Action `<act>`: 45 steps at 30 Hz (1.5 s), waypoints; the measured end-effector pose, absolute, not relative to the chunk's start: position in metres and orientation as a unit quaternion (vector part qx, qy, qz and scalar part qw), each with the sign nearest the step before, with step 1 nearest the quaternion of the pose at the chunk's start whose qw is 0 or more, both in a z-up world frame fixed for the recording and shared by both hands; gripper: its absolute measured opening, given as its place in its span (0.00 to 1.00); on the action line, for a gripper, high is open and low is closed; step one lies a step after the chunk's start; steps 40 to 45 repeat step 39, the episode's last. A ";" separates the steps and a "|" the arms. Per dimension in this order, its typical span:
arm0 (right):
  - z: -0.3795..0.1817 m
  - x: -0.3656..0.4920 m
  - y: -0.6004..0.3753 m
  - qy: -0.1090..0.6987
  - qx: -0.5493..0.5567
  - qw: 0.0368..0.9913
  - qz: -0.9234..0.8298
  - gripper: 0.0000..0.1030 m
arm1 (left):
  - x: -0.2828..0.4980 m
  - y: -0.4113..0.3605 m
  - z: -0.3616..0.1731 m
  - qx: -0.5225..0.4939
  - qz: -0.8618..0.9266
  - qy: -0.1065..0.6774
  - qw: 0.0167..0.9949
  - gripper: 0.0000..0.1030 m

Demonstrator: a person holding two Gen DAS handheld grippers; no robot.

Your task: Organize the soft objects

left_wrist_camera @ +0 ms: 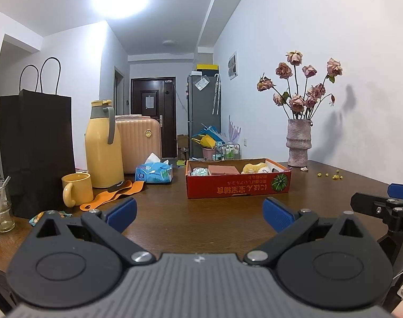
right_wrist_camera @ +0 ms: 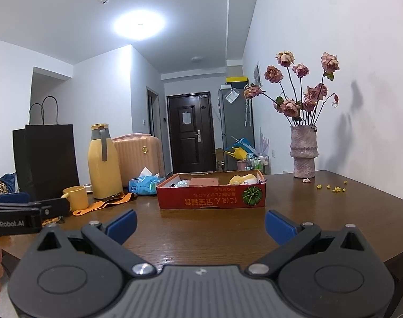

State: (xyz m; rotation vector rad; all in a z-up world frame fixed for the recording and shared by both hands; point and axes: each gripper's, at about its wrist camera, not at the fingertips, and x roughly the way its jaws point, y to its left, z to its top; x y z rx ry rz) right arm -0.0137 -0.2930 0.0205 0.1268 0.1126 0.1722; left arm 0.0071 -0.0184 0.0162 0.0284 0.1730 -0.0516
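Note:
A red cardboard box [left_wrist_camera: 238, 186] [right_wrist_camera: 212, 198] stands in the middle of the brown table. It holds a pink sponge block [left_wrist_camera: 224, 169] [right_wrist_camera: 204, 182], a yellow plush toy [left_wrist_camera: 254, 168] [right_wrist_camera: 242, 179] and a pale crumpled item [left_wrist_camera: 198, 171] [right_wrist_camera: 182, 183]. My left gripper [left_wrist_camera: 200, 216] is open and empty, low over the table in front of the box. My right gripper [right_wrist_camera: 200, 225] is open and empty, also in front of the box. Each gripper shows at the edge of the other's view.
On the left stand a black paper bag [left_wrist_camera: 37, 145], a yellow jug [left_wrist_camera: 104, 145], a yellow mug [left_wrist_camera: 76, 192], an orange strap [left_wrist_camera: 113, 194] and a blue tissue pack [left_wrist_camera: 153, 172]. A vase of dried roses [left_wrist_camera: 298, 143] stands at the back right, with yellow crumbs [left_wrist_camera: 331, 176] nearby.

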 end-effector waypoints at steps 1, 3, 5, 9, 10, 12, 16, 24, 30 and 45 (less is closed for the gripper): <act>0.020 -0.014 -0.293 0.056 0.062 0.993 0.085 1.00 | 0.008 -0.018 0.017 0.014 -0.026 0.087 0.996 1.00; 0.020 -0.013 -0.293 0.056 0.063 0.993 0.084 1.00 | 0.008 -0.018 0.016 0.014 -0.025 0.086 0.996 1.00; 0.020 -0.013 -0.294 0.057 0.064 0.993 0.084 1.00 | 0.008 -0.018 0.016 0.015 -0.026 0.087 0.996 1.00; 0.019 -0.013 -0.294 0.056 0.065 0.993 0.087 1.00 | 0.008 -0.018 0.016 0.017 -0.028 0.088 0.996 1.00; 0.019 -0.013 -0.295 0.056 0.065 0.992 0.088 1.00 | 0.008 -0.018 0.015 0.017 -0.030 0.089 0.995 1.00; 0.019 -0.013 -0.294 0.056 0.065 0.992 0.089 1.00 | 0.008 -0.019 0.015 0.017 -0.031 0.089 0.995 1.00; 0.018 -0.013 -0.294 0.055 0.065 0.992 0.088 1.00 | 0.008 -0.019 0.015 0.017 -0.031 0.089 0.995 1.00; 0.018 -0.013 -0.294 0.056 0.064 0.992 0.089 1.00 | 0.007 -0.018 0.016 0.015 -0.030 0.084 0.996 1.00; 0.019 -0.013 -0.295 0.056 0.064 0.992 0.089 1.00 | 0.006 -0.017 0.016 0.013 -0.027 0.081 0.996 1.00; 0.018 -0.013 -0.294 0.056 0.062 0.993 0.088 1.00 | 0.006 -0.016 0.016 0.010 -0.030 0.081 0.996 1.00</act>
